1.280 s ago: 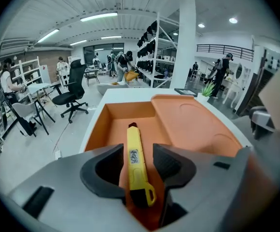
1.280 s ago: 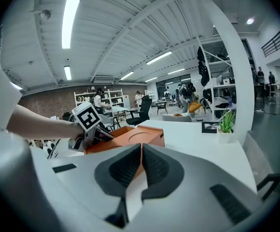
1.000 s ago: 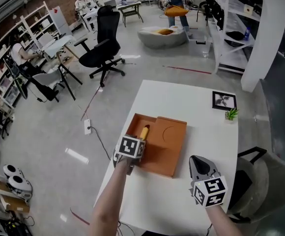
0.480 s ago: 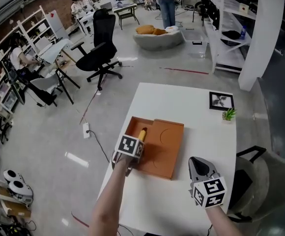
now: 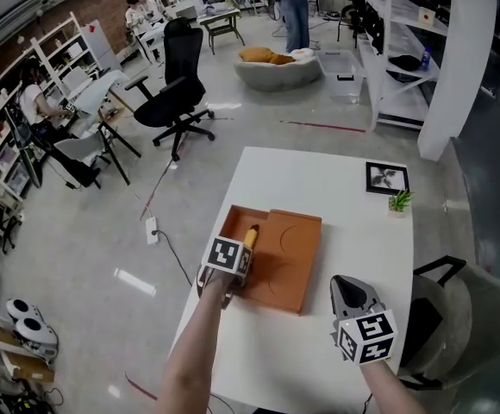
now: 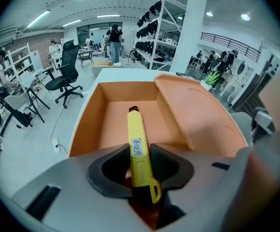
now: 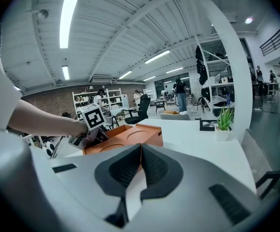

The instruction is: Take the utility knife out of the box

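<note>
Two tools work over a smooth white desk (image 5: 336,188). The left tool (image 6: 141,152) points steeply down at the near-left end of a shallow rectangular orange box (image 6: 130,93). The box has a matte finish, like card or moulded pulp. Its left half is an open tray, and its right half is a raised flat panel (image 6: 198,110) with a faint round recess.

In the tray lies the utility knife (image 6: 135,129), a slim yellow plastic bar. Its dark tip points to the far end and it carries a small printed label on its back. The knife's near end sits between the left tool's dark, scooped pads. The jaws are closing on it, each pad just beside a flank, with no firm squeeze showing.

The right tool (image 7: 140,151) sits over the near-right part of the desk, well apart from the box. It has a grey shell, and its dark pads meet at the tips with nothing between them.
</note>
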Tool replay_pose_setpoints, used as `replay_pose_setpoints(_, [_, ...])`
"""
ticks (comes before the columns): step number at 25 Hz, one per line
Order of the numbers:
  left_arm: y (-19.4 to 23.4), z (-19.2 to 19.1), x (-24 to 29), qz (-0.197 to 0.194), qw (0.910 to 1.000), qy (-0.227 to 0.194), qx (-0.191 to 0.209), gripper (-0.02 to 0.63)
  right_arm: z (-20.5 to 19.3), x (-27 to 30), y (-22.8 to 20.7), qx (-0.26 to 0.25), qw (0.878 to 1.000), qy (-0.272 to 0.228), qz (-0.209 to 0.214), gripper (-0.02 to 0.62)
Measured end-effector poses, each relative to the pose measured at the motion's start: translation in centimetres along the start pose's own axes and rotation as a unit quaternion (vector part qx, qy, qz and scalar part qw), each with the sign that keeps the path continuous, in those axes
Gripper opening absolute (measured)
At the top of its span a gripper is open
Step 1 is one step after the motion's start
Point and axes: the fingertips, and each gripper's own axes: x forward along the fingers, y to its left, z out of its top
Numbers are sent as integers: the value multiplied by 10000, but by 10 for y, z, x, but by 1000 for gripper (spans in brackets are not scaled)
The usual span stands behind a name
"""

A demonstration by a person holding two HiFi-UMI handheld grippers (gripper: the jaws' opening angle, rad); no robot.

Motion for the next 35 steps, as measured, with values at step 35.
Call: replay_pose_setpoints(35, [-10,10,-122,627,9770,-1988,-443,114,18,-27,27,-188,9992,-260,227,0])
